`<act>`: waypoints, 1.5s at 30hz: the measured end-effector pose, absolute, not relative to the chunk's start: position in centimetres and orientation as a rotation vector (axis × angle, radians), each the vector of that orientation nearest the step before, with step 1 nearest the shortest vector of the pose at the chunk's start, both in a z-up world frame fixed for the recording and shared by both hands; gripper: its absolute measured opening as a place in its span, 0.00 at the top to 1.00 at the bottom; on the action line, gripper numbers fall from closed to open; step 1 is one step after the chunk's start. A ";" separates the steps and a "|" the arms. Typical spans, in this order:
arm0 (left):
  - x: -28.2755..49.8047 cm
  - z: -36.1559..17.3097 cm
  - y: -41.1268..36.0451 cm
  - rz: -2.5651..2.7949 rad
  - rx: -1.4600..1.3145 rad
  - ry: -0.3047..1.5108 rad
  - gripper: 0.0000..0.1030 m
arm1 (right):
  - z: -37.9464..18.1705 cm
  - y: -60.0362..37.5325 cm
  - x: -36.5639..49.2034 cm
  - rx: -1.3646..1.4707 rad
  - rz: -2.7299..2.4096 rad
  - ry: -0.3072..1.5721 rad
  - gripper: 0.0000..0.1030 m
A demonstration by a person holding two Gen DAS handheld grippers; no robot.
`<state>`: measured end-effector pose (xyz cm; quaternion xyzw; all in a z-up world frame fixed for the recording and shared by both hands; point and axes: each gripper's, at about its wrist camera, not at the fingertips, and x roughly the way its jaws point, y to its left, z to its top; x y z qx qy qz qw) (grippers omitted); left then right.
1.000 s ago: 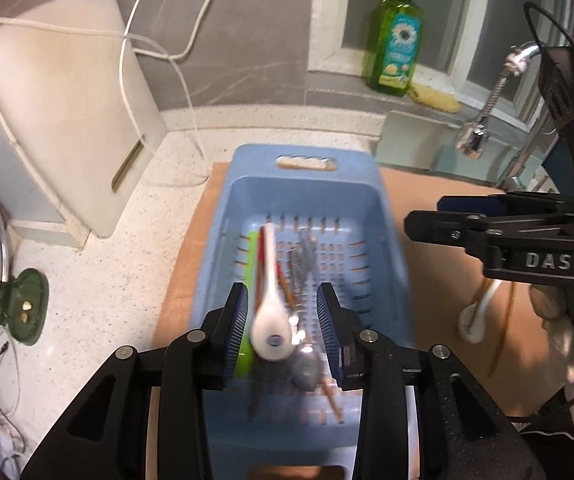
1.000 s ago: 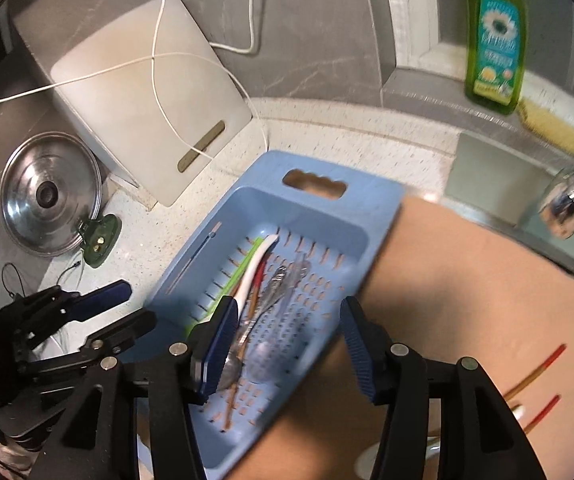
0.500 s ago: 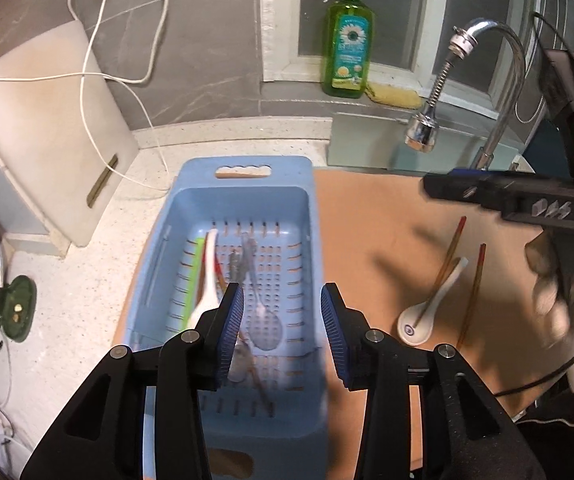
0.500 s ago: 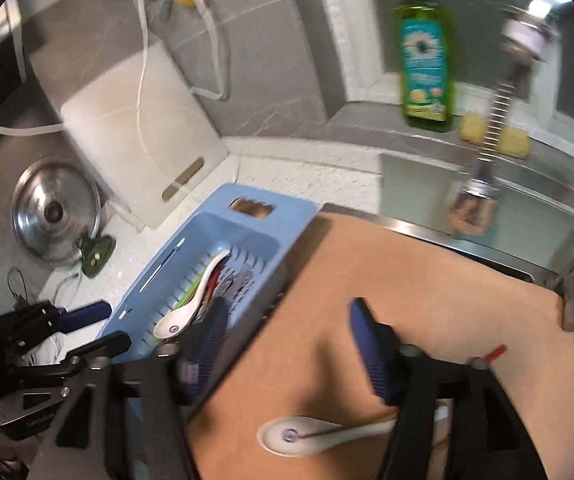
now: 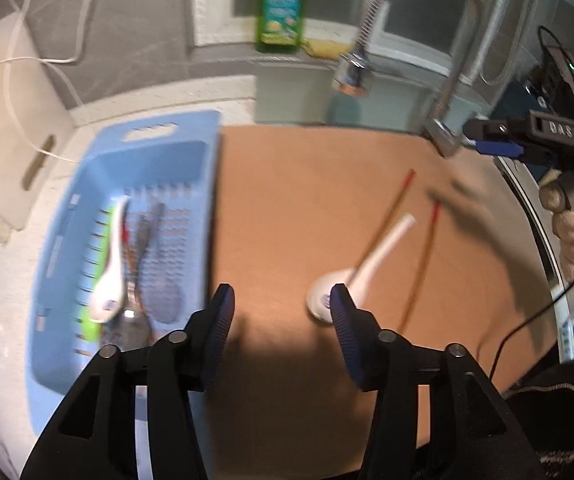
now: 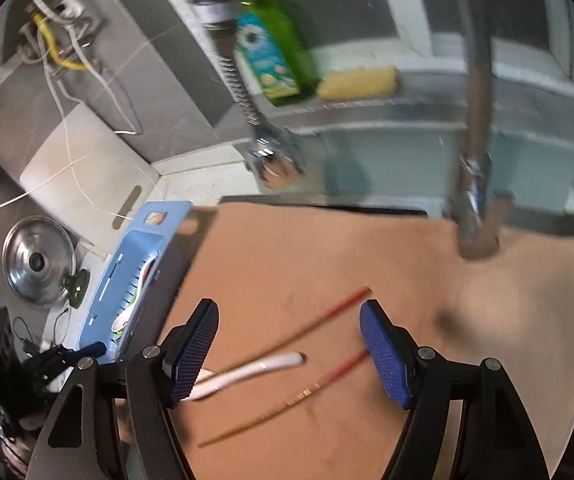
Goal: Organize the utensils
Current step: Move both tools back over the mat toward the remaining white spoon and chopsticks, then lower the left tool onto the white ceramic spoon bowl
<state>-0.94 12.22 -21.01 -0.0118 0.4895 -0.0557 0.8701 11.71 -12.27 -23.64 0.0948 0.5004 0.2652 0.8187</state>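
Both grippers hold nothing: the left gripper (image 5: 279, 300) fingers are opening, the right gripper (image 6: 289, 320) fingers wide above the white spoon (image 6: 247, 372).

Right claw (image 6: 289, 344) open and empty above tan mat (image 6: 407, 264), white spoon (image 6: 253, 372) and two chopsticks (image 6: 319, 322) below it, blue basket (image 6: 127, 276) at left, soap bottle (image 6: 271, 56) behind.

A basket (image 5: 207, 168) holding utensils (image 5: 135, 264) sat left of a board (image 5: 299, 184), on which a spoon (image 5: 371, 264) lay between two chopsticks (image 5: 423, 264).
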 end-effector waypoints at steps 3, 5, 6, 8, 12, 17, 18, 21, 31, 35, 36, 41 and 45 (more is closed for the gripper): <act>-0.9 -22.0 10.7 -0.148 0.000 1.062 0.52 | -24.9 -12.6 11.8 0.249 0.597 1.121 0.34; -0.9 -22.5 10.2 -0.160 0.010 1.084 0.52 | -25.9 -12.1 12.0 0.278 0.643 1.182 0.52; -0.9 -22.7 9.8 -0.165 0.016 1.092 0.52 | -26.3 -11.7 12.1 0.281 0.664 1.208 0.55; -1.1 -22.7 9.5 -0.169 0.022 1.098 0.52 | -27.1 -10.3 12.3 0.268 0.707 1.252 0.67; -1.2 -22.5 9.0 -0.165 0.031 1.101 0.52 | -28.6 -7.5 12.9 0.272 0.791 1.353 0.68; -1.9 -22.3 9.3 -0.149 0.032 1.101 0.52 | -30.3 -4.9 13.6 0.245 0.803 1.447 0.68; -2.1 -22.2 9.3 -0.146 0.030 1.100 0.52 | -30.6 -4.7 13.8 0.230 0.793 1.453 0.68; -2.4 -22.2 9.7 -0.137 0.027 1.097 0.52 | -31.3 -4.4 14.3 0.214 0.766 1.479 0.68; -1.9 -22.3 10.4 -0.136 0.016 1.092 0.52 | -33.5 -4.1 15.0 0.226 0.724 1.572 0.68; -1.8 -22.3 10.8 -0.133 0.011 1.090 0.52 | -34.0 -3.2 14.7 0.256 0.746 1.609 0.68; -1.7 -22.3 11.0 -0.130 0.009 1.090 0.52 | -34.2 -2.9 14.5 0.261 0.754 1.619 0.68; -1.5 -22.5 11.6 -0.121 0.001 1.099 0.52 | -34.9 -1.4 14.6 0.306 0.754 1.629 0.67; -1.5 -22.8 11.7 -0.124 0.001 1.110 0.52 | -35.1 -0.8 15.6 0.388 0.752 1.605 0.67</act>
